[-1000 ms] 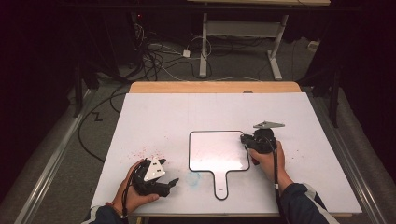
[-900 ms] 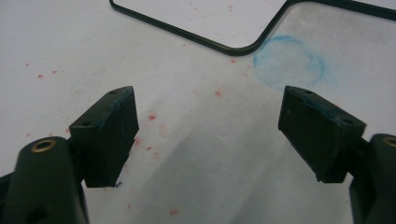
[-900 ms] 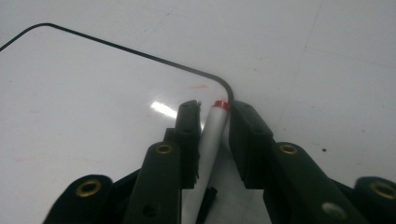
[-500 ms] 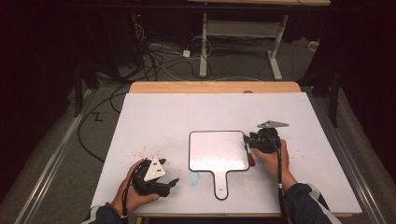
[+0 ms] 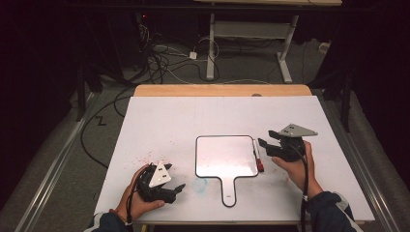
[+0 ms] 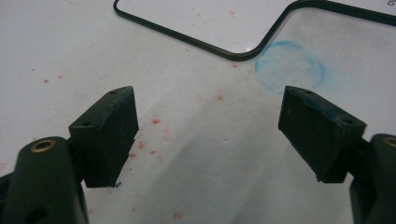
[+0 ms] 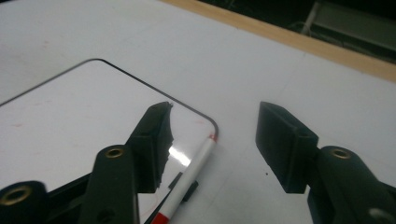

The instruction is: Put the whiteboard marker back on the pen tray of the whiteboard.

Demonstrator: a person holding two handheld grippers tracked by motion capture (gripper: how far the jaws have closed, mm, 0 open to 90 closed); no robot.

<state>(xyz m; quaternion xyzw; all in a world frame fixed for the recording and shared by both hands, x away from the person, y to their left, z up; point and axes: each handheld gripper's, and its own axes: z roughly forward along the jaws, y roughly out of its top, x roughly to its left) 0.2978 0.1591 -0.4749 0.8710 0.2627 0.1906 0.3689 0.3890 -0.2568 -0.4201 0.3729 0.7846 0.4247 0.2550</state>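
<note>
Marker (image 5: 257, 154) lies on whiteboard (image 5: 226, 155) edge.

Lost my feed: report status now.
Right gripper open, above marker on whiteboard edge. Left gripper open, idle near the handle. Nothing blocking.

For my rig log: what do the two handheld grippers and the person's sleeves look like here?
Both are black two-jaw tools. The left gripper and right gripper each carry a pale grey three-cornered plate on top. The jaw pads are blocky black wedges on arms with brass-coloured rivets; the left ones show faint blue smears. A black cable trails from each. The sleeves are dark with lighter cuffs.
</note>
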